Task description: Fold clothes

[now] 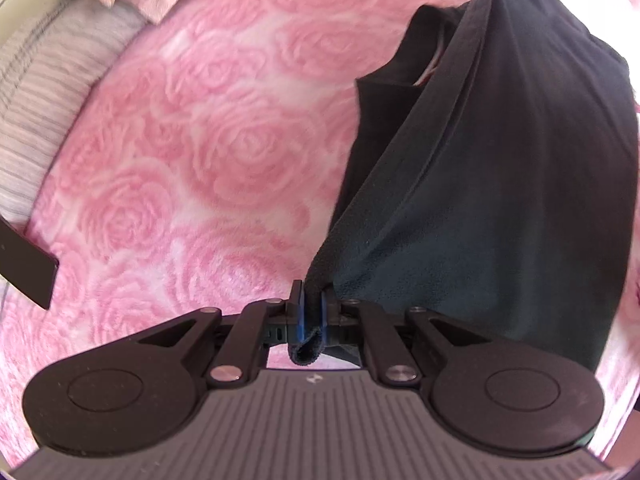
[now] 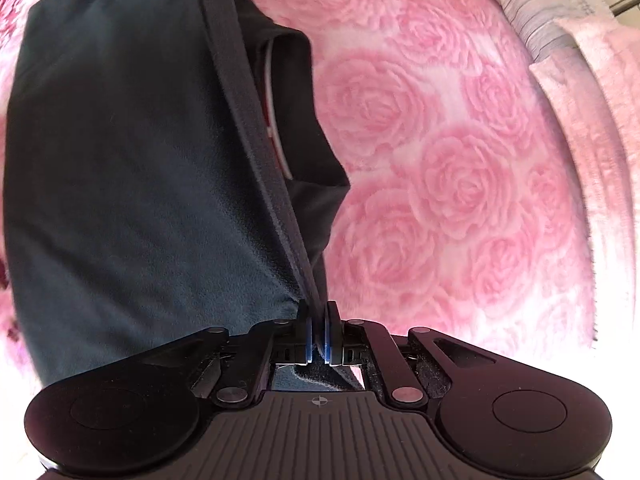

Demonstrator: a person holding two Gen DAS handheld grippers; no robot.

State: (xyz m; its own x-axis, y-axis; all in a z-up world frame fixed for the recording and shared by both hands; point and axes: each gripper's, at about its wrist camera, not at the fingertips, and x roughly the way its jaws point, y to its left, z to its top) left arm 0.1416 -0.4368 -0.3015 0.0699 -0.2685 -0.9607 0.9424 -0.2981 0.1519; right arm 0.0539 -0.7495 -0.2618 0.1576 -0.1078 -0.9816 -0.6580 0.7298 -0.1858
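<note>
While you had the dark garment (image 1: 500, 184) lifted off the pink rose blanket (image 1: 208, 152), both grippers were pinched closed on its top edge: left gripper (image 1: 311, 312) on one corner, right gripper (image 2: 318, 328) on the other. The cloth hung between them, its lower part trailing toward the bed. Judged step: carry and spread. Next, you likely needed to lay it flat, edge kept taut.

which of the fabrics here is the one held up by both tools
The dark navy garment, pinched in the left tool and right tool. The pink rose blanket and the grey striped bedding lie flat.
</note>
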